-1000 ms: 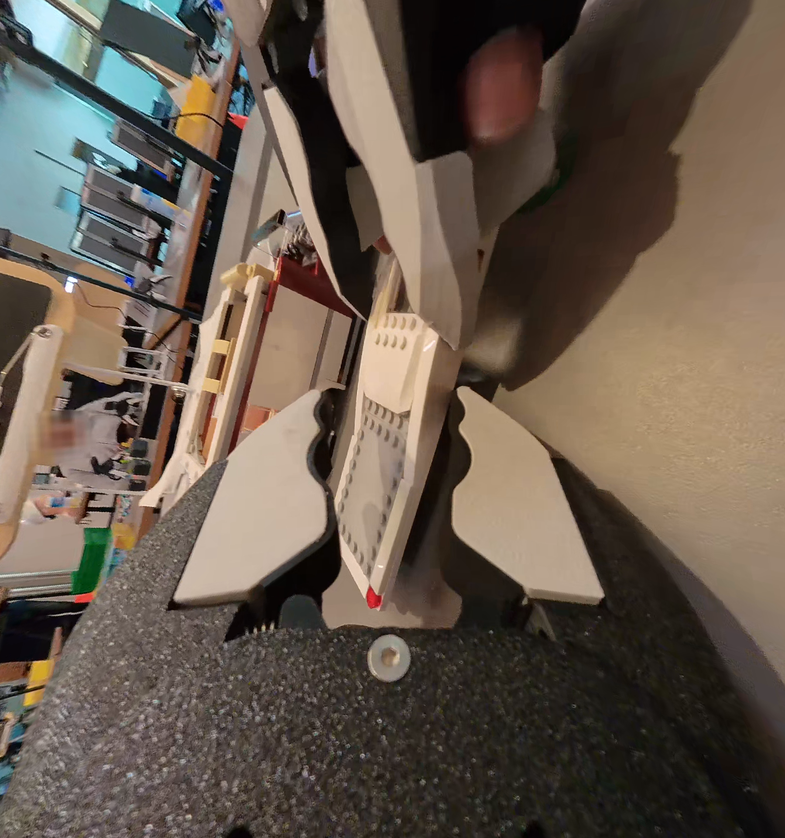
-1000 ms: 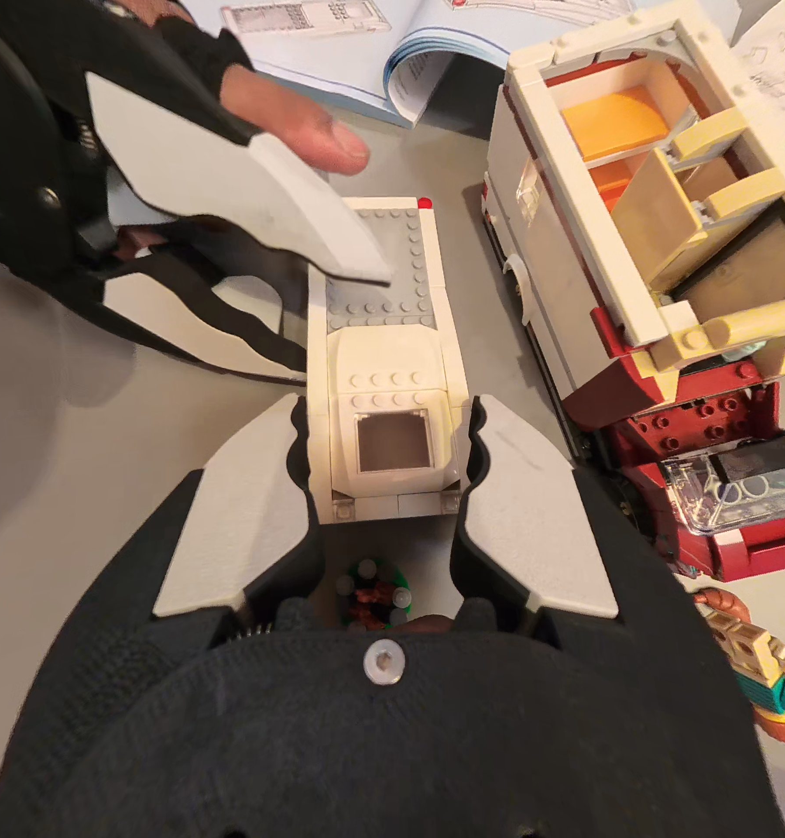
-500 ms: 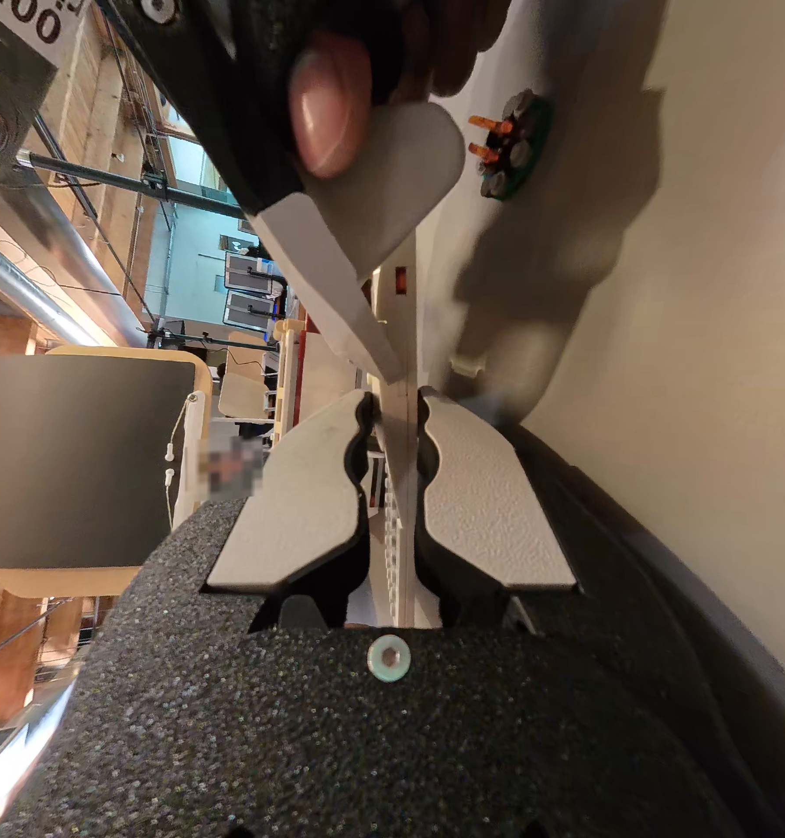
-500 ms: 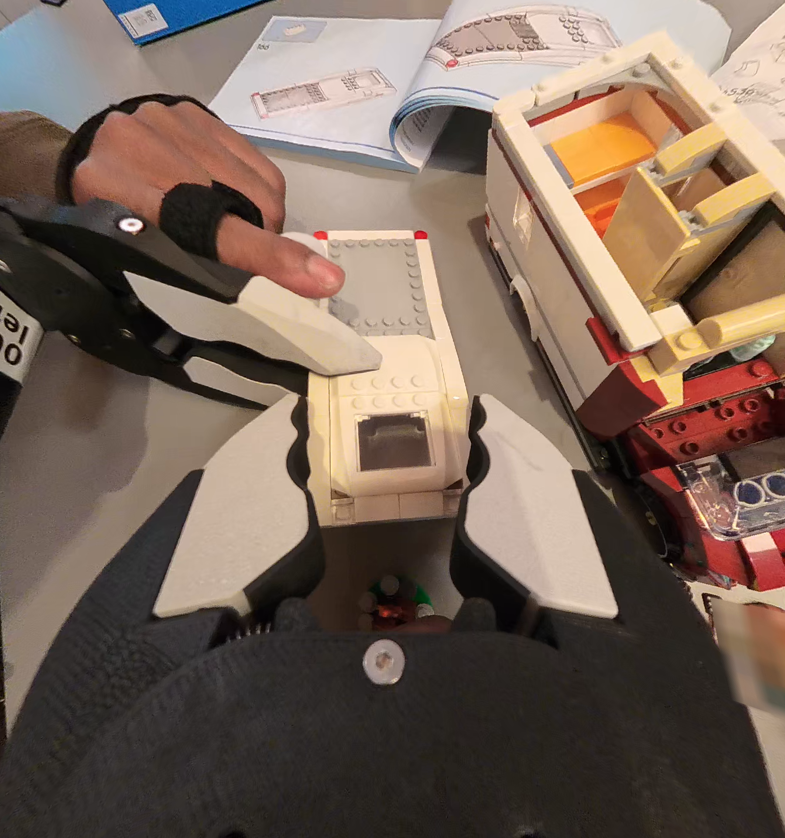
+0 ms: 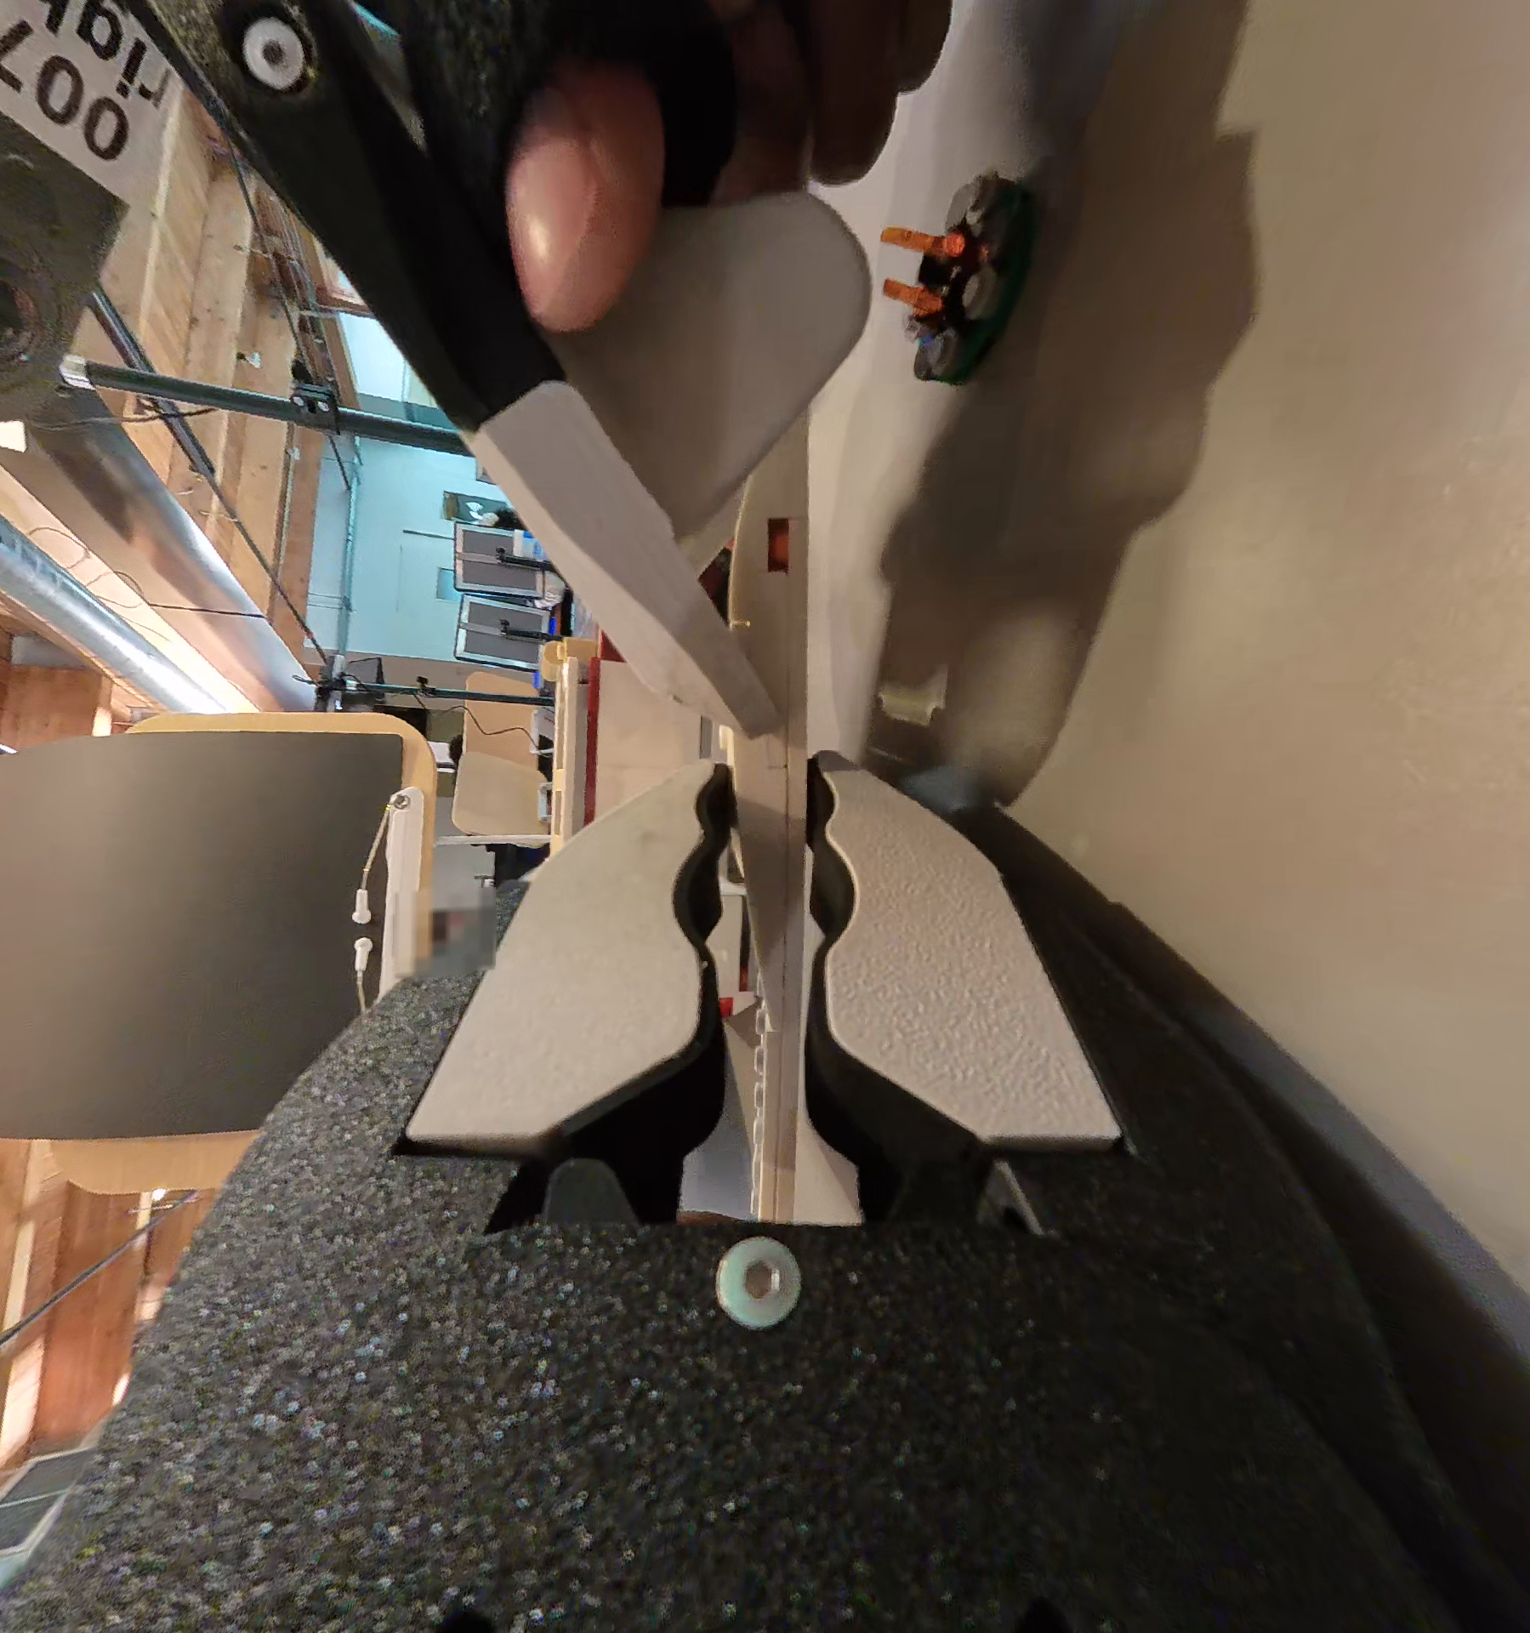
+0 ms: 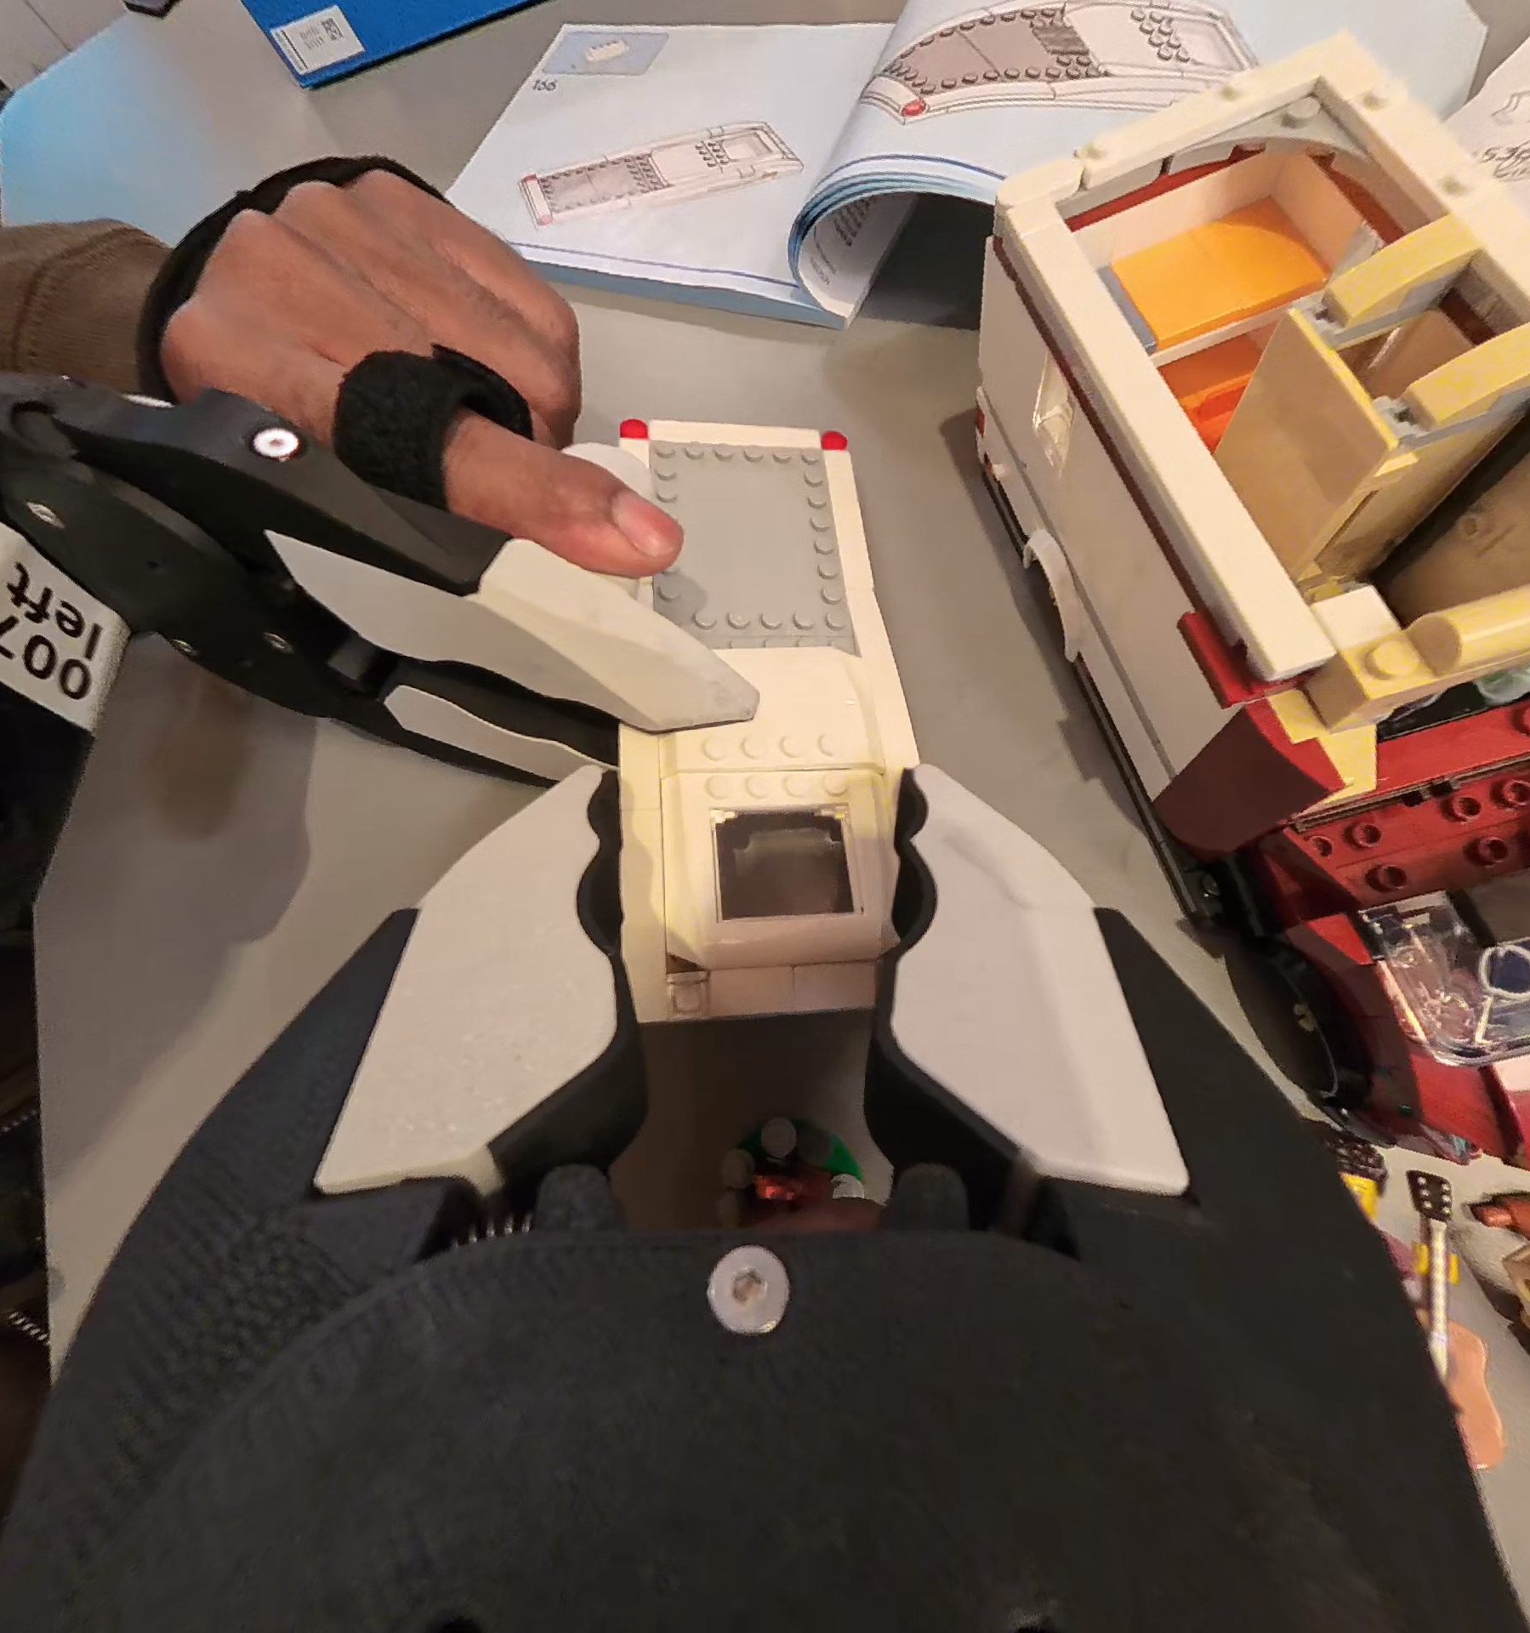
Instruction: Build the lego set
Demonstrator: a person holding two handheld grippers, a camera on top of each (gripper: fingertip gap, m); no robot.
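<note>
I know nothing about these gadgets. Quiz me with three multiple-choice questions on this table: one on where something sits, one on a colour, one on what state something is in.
1. Where is the open instruction booklet?
A. beyond the white brick roof piece
B. under the van
C. between the right gripper's fingers

2. What colour are the two small corner studs at the roof piece's far end?
A. blue
B. red
C. green

3. How does the right gripper stand?
A. wide open, away from everything
B. fingers closed on the roof piece's sides
C. holding the booklet

Answers: 1 A, it lies past the white brick roof piece; 2 B, both show red; 3 B, its fingers press the white sides.
</note>
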